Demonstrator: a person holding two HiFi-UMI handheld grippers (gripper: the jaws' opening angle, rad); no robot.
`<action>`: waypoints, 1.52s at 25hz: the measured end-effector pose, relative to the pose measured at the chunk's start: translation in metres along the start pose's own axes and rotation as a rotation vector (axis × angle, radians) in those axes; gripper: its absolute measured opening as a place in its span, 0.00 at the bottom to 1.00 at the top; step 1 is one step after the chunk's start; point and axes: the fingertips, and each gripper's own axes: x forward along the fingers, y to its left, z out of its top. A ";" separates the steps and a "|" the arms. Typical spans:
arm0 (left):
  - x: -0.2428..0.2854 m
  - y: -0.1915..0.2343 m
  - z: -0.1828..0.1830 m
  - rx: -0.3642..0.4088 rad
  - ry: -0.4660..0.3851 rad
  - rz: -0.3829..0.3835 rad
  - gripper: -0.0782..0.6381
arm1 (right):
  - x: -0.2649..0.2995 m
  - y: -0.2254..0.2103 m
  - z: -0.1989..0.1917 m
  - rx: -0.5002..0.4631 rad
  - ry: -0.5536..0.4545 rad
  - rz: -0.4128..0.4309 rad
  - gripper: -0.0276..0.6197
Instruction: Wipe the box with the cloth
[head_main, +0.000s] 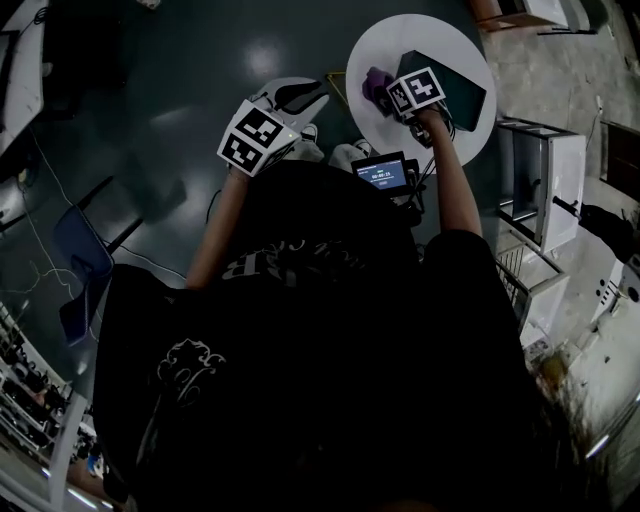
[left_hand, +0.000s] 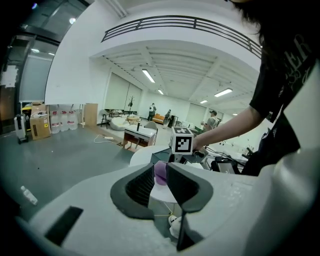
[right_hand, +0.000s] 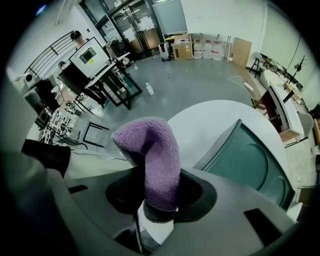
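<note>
A dark teal box (head_main: 455, 85) lies flat on a round white table (head_main: 440, 35). In the right gripper view the box (right_hand: 245, 160) sits to the right, beyond the jaws. My right gripper (head_main: 385, 97) is shut on a purple fleece cloth (right_hand: 157, 160), which stands up out of the jaws and hides the fingertips. It hangs over the table's left part, beside the box (head_main: 455, 85), and the cloth (head_main: 377, 85) is clear of it. My left gripper (left_hand: 160, 169) hovers off the table's left edge. Its jaws stand a narrow gap apart with nothing between them, and the cloth (left_hand: 161, 176) shows far beyond.
A blue chair (head_main: 80, 260) stands on the dark floor to the left. A white cabinet (head_main: 545, 180) stands right of the table. A small screen device (head_main: 385, 175) hangs at the person's chest. A black metal bench (right_hand: 107, 75) and stacked cartons (right_hand: 182, 50) lie farther off.
</note>
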 end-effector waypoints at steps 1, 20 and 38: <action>0.001 -0.003 -0.001 0.012 0.008 -0.012 0.23 | -0.002 0.002 -0.002 0.009 -0.011 -0.005 0.22; 0.080 -0.126 0.039 0.109 -0.012 -0.145 0.23 | -0.146 0.034 -0.095 0.174 -0.506 0.008 0.22; 0.102 -0.344 -0.011 0.101 0.000 -0.111 0.23 | -0.202 0.057 -0.302 0.248 -0.710 0.039 0.22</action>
